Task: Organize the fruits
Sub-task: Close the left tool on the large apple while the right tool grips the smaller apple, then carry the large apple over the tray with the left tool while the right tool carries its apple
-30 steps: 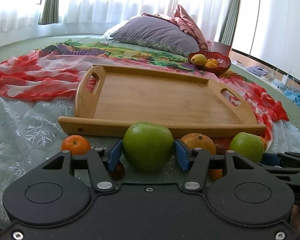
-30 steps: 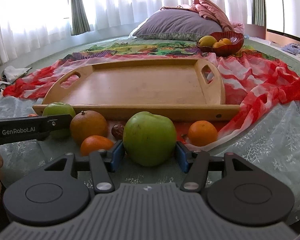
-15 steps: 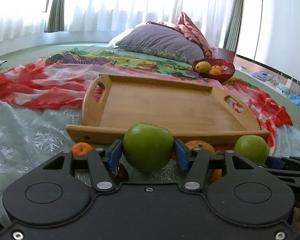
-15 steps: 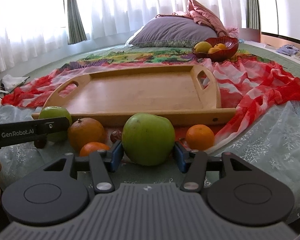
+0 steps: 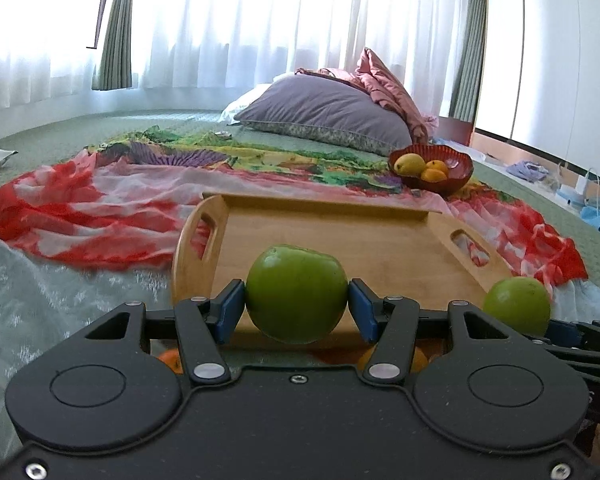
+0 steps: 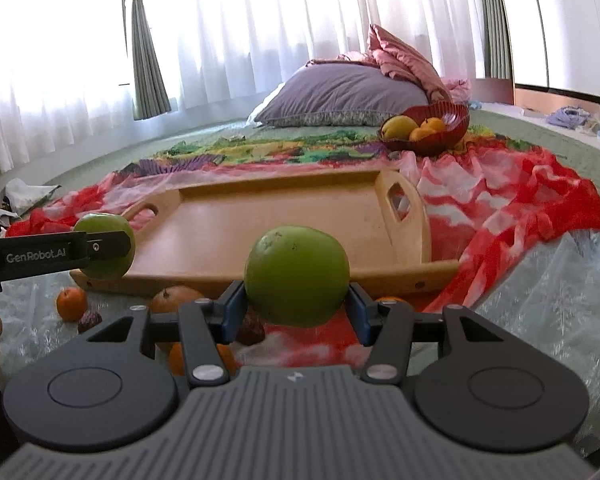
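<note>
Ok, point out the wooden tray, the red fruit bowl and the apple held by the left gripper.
wooden tray point(image 5: 340, 232), left wrist view, bare floor
red fruit bowl point(image 6: 450, 122), right wrist view, inner wall
green apple point(image 5: 296, 294), left wrist view, front face

Black grippers, blue-padded fingers point(image 5: 231, 312), silver screws, white "GenRobot.AI" lettering.

White lettering "GenRobot.AI" runs along the side of the black left tool point(image 6: 100, 246); nothing else is readable.

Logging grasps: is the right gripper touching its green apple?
Touching. The right wrist view shows both blue pads pressed against the sides of the green apple, held by the right gripper.
</note>
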`<state>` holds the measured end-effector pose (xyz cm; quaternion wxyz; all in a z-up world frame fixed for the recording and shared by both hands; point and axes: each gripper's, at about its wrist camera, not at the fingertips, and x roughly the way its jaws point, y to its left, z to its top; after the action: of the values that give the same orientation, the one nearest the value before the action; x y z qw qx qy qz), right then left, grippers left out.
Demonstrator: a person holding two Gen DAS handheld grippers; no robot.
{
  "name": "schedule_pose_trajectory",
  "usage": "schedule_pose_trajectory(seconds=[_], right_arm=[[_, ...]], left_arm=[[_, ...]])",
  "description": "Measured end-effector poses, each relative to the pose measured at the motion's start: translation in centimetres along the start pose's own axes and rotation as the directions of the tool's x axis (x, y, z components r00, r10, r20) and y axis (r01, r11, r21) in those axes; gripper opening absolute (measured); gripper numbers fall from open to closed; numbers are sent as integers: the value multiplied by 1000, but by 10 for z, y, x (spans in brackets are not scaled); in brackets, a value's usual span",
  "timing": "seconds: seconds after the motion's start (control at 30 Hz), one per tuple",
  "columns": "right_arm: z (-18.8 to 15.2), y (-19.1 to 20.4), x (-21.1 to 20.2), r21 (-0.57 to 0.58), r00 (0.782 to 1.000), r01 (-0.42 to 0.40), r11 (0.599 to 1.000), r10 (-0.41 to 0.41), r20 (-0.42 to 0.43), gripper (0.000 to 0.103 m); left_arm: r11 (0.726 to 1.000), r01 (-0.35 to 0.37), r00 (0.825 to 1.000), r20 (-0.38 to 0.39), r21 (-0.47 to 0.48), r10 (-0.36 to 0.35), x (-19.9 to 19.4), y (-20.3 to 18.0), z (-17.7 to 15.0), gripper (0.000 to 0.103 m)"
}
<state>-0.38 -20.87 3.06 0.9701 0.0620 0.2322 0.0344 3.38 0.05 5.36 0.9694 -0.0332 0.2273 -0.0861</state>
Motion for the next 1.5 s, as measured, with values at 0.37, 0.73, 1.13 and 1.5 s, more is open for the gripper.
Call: schedule_pose_trajectory(seconds=[0.37, 0.73, 1.13, 1.5], right_arm=[[55, -5, 30, -45, 1000, -8, 999, 9, 28, 57], [111, -30, 115, -3, 993, -26, 1000, 26, -114, 57], [106, -46, 172, 27, 970, 17, 999, -10, -243, 56], [105, -36, 179, -44, 968, 31, 999, -41, -247, 55]], left_arm=[[1000, -5, 1000, 1, -12, 5, 38, 2, 55, 54], [998, -14, 994, -110, -59, 7, 125, 9, 109, 54], [997, -57, 974, -221, -49, 45, 184, 14, 87, 54], [998, -69, 972, -225, -16, 63, 195, 10, 78, 54]])
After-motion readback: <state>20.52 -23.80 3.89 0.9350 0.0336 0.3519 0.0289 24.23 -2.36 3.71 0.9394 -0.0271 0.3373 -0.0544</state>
